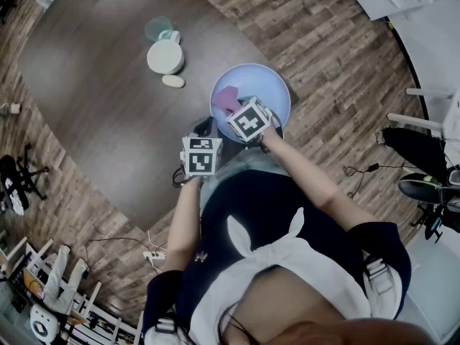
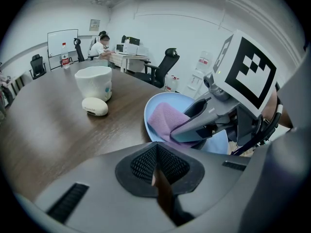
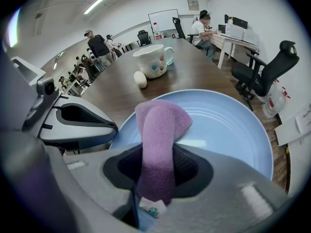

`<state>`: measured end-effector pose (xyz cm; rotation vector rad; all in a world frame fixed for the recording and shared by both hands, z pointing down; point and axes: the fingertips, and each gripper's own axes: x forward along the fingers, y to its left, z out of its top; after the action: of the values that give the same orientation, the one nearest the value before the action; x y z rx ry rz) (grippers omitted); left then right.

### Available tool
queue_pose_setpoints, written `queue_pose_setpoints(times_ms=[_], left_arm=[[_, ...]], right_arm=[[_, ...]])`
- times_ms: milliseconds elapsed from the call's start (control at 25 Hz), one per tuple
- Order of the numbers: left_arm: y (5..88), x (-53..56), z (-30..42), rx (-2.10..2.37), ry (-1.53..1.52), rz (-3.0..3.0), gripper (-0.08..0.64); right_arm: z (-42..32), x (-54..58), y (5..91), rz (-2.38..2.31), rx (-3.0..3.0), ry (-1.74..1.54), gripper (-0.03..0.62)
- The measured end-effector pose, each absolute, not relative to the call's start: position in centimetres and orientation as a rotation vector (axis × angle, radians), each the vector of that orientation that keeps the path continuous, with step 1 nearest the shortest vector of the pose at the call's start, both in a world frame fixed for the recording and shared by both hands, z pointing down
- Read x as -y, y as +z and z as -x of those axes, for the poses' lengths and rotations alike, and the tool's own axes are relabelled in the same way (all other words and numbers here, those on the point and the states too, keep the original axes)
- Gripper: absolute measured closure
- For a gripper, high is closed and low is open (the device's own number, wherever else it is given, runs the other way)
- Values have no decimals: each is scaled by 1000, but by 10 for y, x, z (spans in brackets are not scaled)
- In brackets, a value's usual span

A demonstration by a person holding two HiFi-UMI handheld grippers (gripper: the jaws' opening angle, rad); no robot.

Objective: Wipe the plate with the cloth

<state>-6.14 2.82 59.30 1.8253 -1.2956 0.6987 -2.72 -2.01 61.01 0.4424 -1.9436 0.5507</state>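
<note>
Cloth (image 3: 158, 144) first: a purple strip, pinched at its near end between the jaws of the right gripper (image 3: 156, 178), bottom centre of the right gripper view. Its long axis runs straight up the frame from the jaws. Its rounded free end lies over the near-left part of the pale blue plate (image 3: 233, 130) (it looks to rest on the surface, though the contact itself is hidden under the fold). Bare plate spreads up and to the right of the cloth, so I judge a wiping stroke has most room that way. The left gripper (image 2: 156, 166) has its jaws together with nothing between them. In the head view it sits just off the plate's lower-left rim, so the right hand is plainly the one over the plate. Farther up the brown table (image 3: 194, 76) stand a white mug (image 3: 151, 60) and a small white oval thing (image 3: 140, 79), well apart from the plate.
</note>
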Motion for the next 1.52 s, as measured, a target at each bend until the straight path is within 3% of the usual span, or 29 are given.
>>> queue_pose_setpoints(times_ms=[1520], left_arm=[[595, -24, 62, 1297, 719, -1820, 555]], right_arm=[[21, -5, 612, -327, 1919, 532, 448]])
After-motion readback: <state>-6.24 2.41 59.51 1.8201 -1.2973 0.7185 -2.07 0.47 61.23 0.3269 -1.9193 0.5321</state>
